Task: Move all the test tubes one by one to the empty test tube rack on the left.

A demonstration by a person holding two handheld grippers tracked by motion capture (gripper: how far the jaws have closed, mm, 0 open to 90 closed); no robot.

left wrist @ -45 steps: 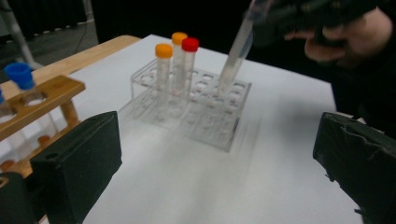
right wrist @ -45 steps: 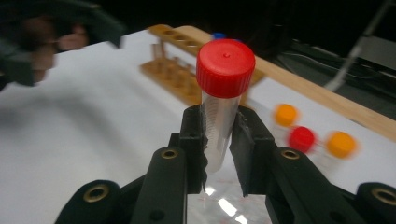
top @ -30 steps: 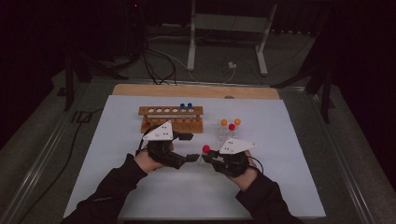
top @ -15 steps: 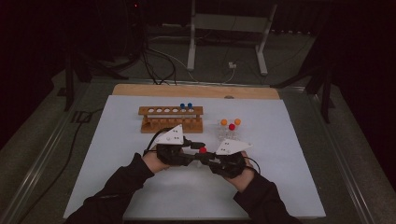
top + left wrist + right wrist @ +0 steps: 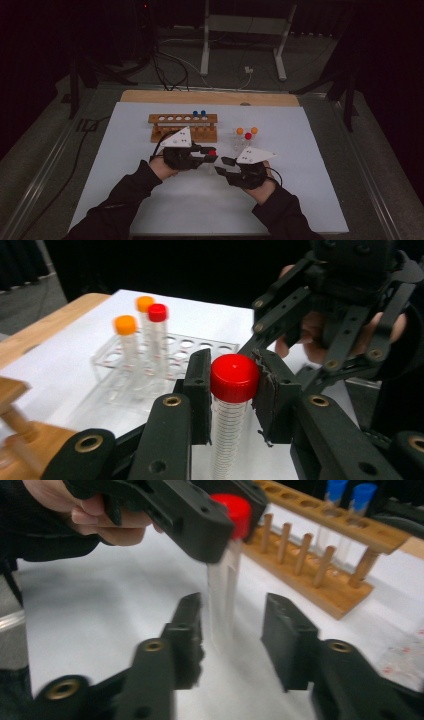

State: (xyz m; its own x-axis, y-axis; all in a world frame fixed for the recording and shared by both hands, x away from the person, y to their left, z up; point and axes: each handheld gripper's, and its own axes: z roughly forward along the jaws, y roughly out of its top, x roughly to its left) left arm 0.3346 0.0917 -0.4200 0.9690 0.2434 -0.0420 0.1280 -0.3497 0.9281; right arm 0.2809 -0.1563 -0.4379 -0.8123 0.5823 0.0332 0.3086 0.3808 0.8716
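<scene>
left tongs [image 5: 232, 390]: clamped on red-capped tube [image 5: 231, 405] at its cap, upright. right tongs [image 5: 232, 635]: spread wide, empty, either side of tube body. wooden rack [image 5: 184, 120] at 11 o'clock.

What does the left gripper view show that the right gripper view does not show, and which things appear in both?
In the left gripper view alone: a clear plastic rack holding two orange-capped tubes and one red-capped tube, and the left gripper with its jaws closed on the cap of the held tube.

In the right gripper view alone: two blue-capped tubes standing in the wooden rack, and the right gripper with its jaws open, one on each side of the tube's clear body.

Both share the held tube, the wooden rack and the white table surface.
</scene>
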